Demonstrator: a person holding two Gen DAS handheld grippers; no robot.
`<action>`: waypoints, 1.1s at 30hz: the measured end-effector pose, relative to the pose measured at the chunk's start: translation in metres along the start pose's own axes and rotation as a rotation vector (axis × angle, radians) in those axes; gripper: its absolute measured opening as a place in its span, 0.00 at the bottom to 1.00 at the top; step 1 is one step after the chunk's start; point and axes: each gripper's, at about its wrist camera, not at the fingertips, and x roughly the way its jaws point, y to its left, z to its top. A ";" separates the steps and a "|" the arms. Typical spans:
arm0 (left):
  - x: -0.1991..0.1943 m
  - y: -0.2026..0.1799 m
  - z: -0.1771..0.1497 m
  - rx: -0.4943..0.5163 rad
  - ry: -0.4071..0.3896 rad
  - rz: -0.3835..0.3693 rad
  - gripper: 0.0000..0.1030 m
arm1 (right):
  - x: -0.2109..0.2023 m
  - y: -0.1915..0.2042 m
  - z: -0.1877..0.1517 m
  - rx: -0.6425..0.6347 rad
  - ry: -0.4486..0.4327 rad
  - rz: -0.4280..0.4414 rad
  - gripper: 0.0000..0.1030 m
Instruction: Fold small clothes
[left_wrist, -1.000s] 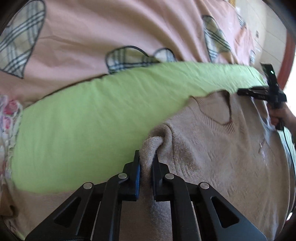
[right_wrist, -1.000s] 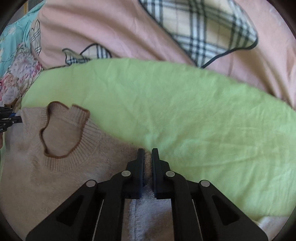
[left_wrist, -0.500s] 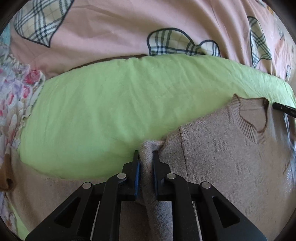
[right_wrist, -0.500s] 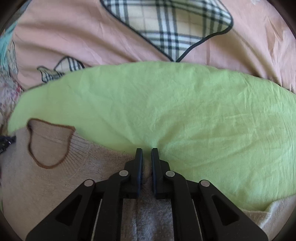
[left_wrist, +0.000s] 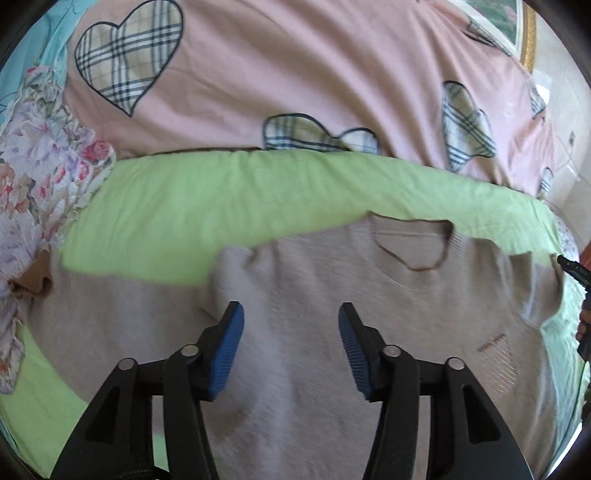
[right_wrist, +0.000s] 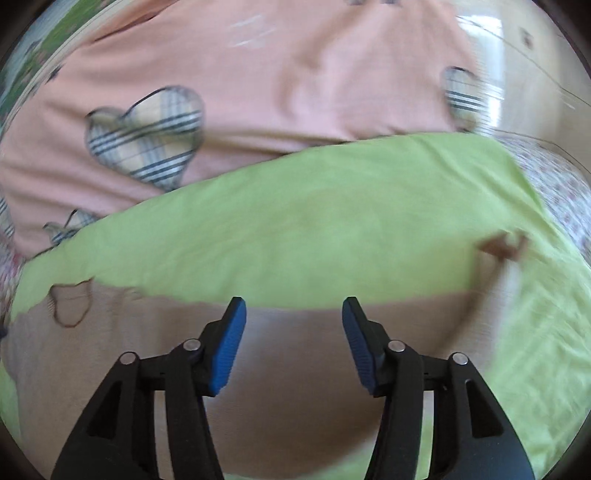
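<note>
Left gripper (left_wrist: 291, 319) and right gripper (right_wrist: 293, 315) both spread wide, holding nothing. Beige knit sweater (left_wrist: 369, 314) directly ahead, lying loose on green sheet (left_wrist: 221, 206). Risk: shoulder bunch left of left gripper bakes crease into fold.

Green sheet (left_wrist: 221, 206) beneath pink heart-patterned quilt (left_wrist: 295, 66), floral fabric (left_wrist: 40, 177) at left.

Both wrist views look down closely, sharing the sweater (left_wrist: 369, 295) neckline.
</note>
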 end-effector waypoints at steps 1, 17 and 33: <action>0.000 -0.009 -0.004 -0.002 0.008 -0.016 0.56 | -0.003 -0.017 -0.001 0.036 -0.004 -0.020 0.55; 0.031 -0.077 -0.087 -0.061 0.210 -0.137 0.62 | 0.035 -0.140 0.030 0.390 0.016 -0.089 0.55; -0.001 -0.060 -0.126 -0.142 0.213 -0.204 0.66 | -0.045 0.014 -0.011 0.060 -0.078 0.324 0.12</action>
